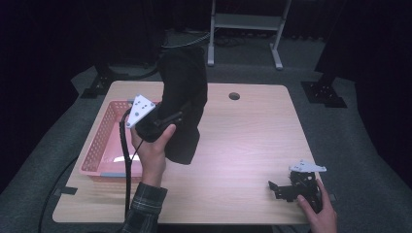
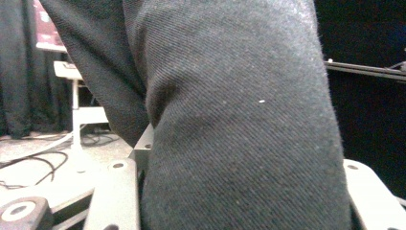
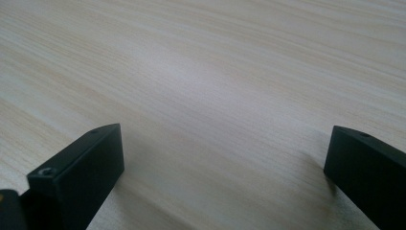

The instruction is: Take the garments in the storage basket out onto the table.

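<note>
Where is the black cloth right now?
In the high view, the black cloth hangs from the left gripper, lifted above the table left of centre, just beside the pink basket.

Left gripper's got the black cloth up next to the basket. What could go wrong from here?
1. The black cloth hangs low from the left gripper; its hem may snag on the pink basket rim, or drape half outside it.
2. In the left gripper view a thick fold bulges between the jaws, so it may slip.
3. The right gripper rests open on the table, too far away to help catch.
</note>
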`<state>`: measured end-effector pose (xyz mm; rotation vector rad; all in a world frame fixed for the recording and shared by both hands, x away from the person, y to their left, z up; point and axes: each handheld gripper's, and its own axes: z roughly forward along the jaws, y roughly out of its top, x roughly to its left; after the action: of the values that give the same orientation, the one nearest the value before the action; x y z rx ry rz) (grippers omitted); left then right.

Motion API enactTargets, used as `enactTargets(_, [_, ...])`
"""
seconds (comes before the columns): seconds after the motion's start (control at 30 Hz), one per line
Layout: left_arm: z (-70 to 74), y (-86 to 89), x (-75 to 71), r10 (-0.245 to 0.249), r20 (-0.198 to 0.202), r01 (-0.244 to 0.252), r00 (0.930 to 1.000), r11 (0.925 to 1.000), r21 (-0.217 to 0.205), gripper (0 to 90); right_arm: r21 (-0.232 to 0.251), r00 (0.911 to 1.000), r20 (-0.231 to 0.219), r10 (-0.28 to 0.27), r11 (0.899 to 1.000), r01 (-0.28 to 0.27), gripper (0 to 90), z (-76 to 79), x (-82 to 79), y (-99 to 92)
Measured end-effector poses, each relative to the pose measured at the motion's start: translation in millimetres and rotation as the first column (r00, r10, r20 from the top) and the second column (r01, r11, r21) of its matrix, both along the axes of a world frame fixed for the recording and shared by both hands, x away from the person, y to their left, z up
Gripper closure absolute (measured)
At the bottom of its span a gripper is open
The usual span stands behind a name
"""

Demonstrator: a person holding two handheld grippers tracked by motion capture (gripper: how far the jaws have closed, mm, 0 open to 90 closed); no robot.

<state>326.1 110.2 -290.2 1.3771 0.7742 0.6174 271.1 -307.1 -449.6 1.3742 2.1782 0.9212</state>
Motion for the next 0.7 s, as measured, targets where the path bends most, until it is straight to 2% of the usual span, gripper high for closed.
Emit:
enactTargets(0.3, [-21.9, -32.9, 1.1, -0.042, -0.028, 0.042, 0.9987, 0.999, 0.015, 44.0, 0.001, 1.0, 0.001, -0.001, 1.0, 0.001, 0.0, -0.1, 0.0, 0.1])
enactTargets(0.6, [-50.3, -55.7, 6.8, -0.08, -0.095, 0.084, 0.9923, 0.9959, 0.035, 44.1, 0.001, 1.0, 0.001, 0.0, 1.0, 0.0, 0.0, -0.1, 0.0, 0.0])
enactTargets(0.7, [-61.0, -61.5, 9.2, -0.085, -0.122, 0.092, 0.9889, 0.994, 0.058, 44.1, 0.002, 1.0, 0.001, -0.001, 1.0, 0.001, 0.0, -0.1, 0.0, 0.1])
